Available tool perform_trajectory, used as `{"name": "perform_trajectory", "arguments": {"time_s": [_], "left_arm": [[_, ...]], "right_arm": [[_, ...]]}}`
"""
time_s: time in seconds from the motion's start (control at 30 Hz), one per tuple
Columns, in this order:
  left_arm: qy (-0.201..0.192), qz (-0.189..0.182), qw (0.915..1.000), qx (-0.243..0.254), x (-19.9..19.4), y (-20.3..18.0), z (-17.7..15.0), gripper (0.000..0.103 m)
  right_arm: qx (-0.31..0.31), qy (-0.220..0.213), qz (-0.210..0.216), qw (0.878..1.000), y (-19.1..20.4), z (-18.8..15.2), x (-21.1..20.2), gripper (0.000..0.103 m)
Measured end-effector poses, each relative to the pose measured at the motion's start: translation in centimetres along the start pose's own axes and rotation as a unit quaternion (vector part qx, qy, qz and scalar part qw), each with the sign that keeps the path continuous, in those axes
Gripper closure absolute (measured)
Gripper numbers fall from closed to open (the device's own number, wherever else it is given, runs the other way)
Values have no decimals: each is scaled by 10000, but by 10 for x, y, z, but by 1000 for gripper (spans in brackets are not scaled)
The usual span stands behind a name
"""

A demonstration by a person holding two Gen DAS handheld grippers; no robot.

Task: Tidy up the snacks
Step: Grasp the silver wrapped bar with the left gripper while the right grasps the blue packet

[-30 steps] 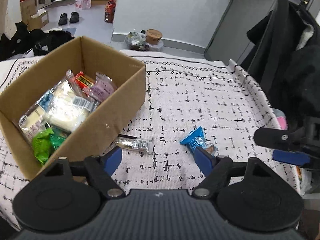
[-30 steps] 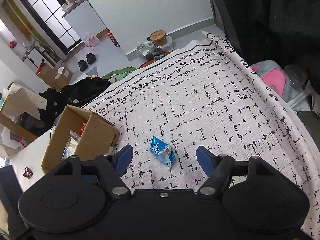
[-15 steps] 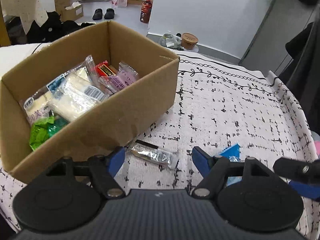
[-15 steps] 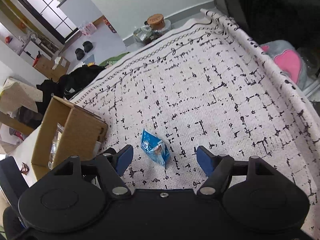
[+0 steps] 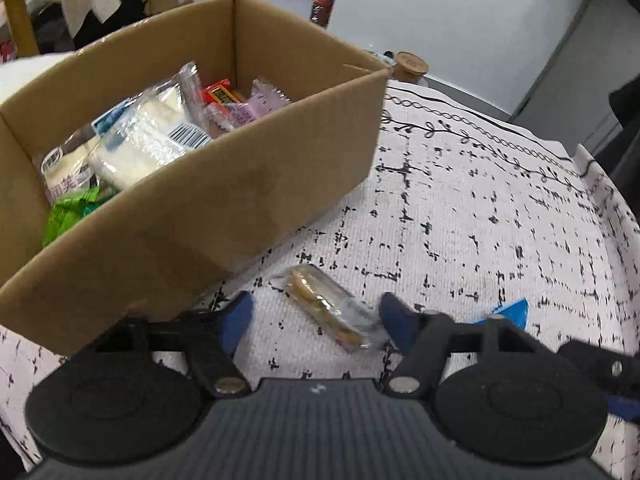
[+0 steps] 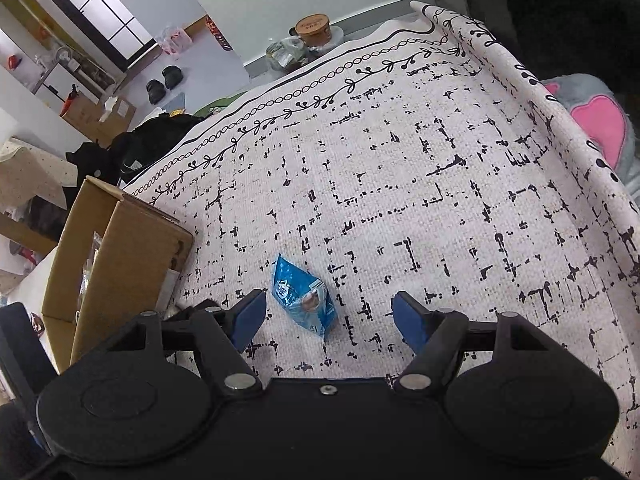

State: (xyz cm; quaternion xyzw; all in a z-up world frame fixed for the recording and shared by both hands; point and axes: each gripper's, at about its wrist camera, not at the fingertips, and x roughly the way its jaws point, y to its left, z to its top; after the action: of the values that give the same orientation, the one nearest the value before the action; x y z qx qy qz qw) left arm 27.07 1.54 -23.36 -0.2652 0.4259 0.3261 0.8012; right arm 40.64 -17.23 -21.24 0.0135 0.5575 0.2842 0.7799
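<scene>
A clear-wrapped snack bar (image 5: 330, 307) lies on the patterned cloth beside the cardboard box (image 5: 224, 208). My left gripper (image 5: 316, 322) hangs over it, its jaws closing with the bar between them; the blue pads are still apart from the wrapper. The box holds several snack packets (image 5: 140, 140). A small blue packet (image 6: 302, 298) lies on the cloth between the fingers of my right gripper (image 6: 328, 316), which is open, nearer the left pad and untouched. The same blue packet (image 5: 510, 312) peeks out behind the left gripper's right finger.
The black-and-white patterned tablecloth (image 6: 420, 184) covers the table, its edge falling off at the right. The box (image 6: 120, 256) stands left of the right gripper. Beyond the table lie a pink-heart cushion (image 6: 600, 128), dark clothing, a round tub (image 6: 314, 30) and shoes on the floor.
Both grippers came down closer to the cloth. The left one swung over the clear-wrapped bar and its jaws narrowed around it; the right one settled over the blue packet with its jaws unchanged.
</scene>
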Motion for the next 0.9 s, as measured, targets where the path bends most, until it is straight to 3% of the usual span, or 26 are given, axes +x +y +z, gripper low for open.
{"name": "perform_trajectory", "arguments": {"time_s": [0.07, 0.13, 0.5, 0.7, 0.77, 0.83, 0.9], "left_arm": [[13, -36, 10000, 17, -1, 0, -1, 77], [55, -202, 9998, -42, -2, 1, 1, 85], [-172, -620, 9978, 133, -28, -1, 10, 86], [-361, -692, 9968, 197, -47, 2, 24, 86], [-435, -702, 9964, 190, -51, 5, 27, 86], [-442, -706, 9964, 149, -54, 9, 29, 86], [-434, -690, 9966, 124, -56, 12, 30, 86]], "right_arm": [[-32, -26, -9, 10000, 2, 0, 0, 33], [-113, -49, -7, 9999, 5, -1, 0, 33], [-514, -66, -70, 9986, 25, -2, 12, 33], [-907, 33, -361, 9952, 42, -4, 34, 33], [-1030, 53, -431, 9937, 47, -7, 41, 40], [-1087, 136, -456, 9929, 51, -9, 45, 69], [-1106, 171, -422, 9928, 52, -11, 44, 73]]}}
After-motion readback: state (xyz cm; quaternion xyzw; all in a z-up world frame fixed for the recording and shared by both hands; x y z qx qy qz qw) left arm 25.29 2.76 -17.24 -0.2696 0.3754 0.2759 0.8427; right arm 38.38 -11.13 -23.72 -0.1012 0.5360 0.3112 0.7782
